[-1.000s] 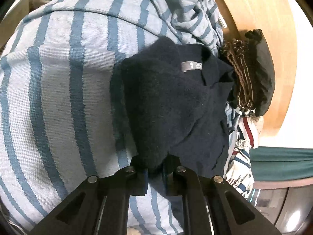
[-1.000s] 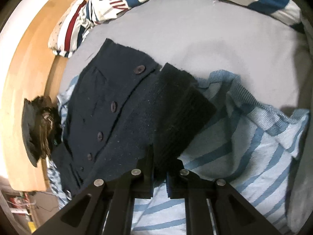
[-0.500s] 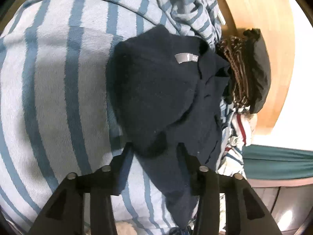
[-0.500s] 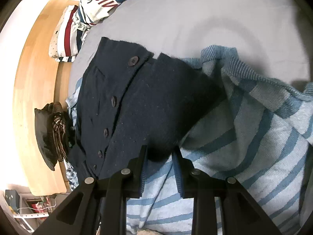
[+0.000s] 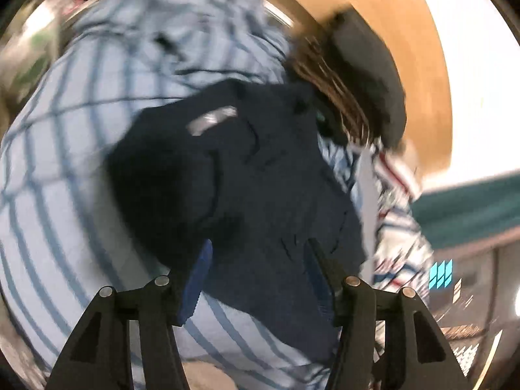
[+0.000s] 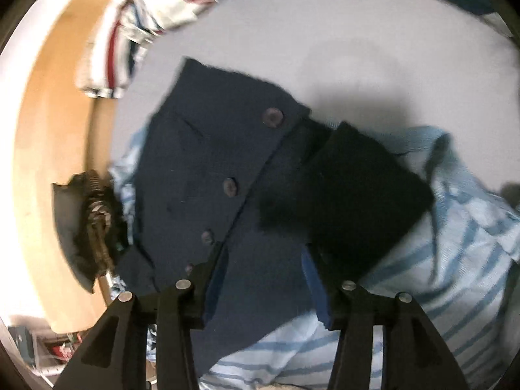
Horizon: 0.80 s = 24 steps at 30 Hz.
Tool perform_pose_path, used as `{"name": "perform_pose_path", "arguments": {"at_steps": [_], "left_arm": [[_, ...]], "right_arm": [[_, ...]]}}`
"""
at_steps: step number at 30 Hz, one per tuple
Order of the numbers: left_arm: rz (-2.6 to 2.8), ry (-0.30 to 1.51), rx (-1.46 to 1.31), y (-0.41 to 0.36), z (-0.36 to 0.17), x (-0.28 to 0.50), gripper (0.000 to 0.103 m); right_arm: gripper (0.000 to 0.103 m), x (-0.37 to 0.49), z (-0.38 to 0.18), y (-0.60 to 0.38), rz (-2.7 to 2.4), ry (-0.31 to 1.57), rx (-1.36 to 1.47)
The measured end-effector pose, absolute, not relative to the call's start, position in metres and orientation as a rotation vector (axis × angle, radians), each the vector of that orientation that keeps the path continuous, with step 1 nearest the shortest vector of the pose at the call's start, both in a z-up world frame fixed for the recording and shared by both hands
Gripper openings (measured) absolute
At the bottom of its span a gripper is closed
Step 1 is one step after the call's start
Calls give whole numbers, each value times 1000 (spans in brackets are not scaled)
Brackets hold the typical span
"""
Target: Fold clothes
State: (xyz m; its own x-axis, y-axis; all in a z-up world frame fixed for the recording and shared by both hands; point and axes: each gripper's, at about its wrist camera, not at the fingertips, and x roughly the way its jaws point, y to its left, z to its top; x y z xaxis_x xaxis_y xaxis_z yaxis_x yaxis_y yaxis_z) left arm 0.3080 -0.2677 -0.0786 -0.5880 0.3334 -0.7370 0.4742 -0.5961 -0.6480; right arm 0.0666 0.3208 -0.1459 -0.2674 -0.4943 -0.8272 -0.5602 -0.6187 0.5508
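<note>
A dark navy buttoned cardigan (image 6: 227, 175) lies folded on a light blue striped garment (image 6: 455, 260), one sleeve laid across its front. In the left wrist view the cardigan (image 5: 247, 188) shows its grey neck label and is blurred. My left gripper (image 5: 256, 269) hovers above it with its jaws opening, nothing pressed between the blue pads. My right gripper (image 6: 260, 276) also stands over the cardigan with jaws opening; the cloth lies below the pads, not pinched.
A wooden headboard (image 5: 406, 32) borders the grey bed sheet (image 6: 325, 32). Against the headboard sits a black and brown-striped folded pile (image 5: 357, 74). A white, red and navy printed garment (image 6: 162, 0) lies crumpled at the bed's far side.
Both grippers have let go of the cardigan's folded edge and opened wide. The left gripper rose and rolled, blurring its view. The right gripper drew back a little.
</note>
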Motion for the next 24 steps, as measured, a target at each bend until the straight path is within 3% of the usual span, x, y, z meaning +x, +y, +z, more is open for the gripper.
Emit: {"name": "perform_pose_path", "arguments": {"at_steps": [4, 8, 11, 12, 13, 21, 24], "left_arm": [[-2338, 1248, 1467, -252, -98, 277, 59], [-2250, 1097, 1439, -259, -122, 263, 59], [-2168, 1080, 1451, -271, -142, 258, 59], [-2139, 1100, 1455, -275, -149, 260, 59], [-2138, 1109, 1452, -277, -152, 262, 59], [-2163, 1244, 1301, -288, -152, 282, 59], [-2149, 1218, 1311, -287, -159, 280, 59]], "right_arm": [[56, 50, -177, 319, 1926, 1363, -1921], [53, 41, -201, 328, 1777, 1477, -1941], [18, 42, -200, 336, 1787, 1520, -1931], [9, 44, -196, 337, 1823, 1504, -1932], [7, 47, -191, 338, 1859, 1493, -1927], [6, 37, -149, 336, 2087, 1412, -1841], [10, 17, -136, 325, 2208, 1240, -1814]]}}
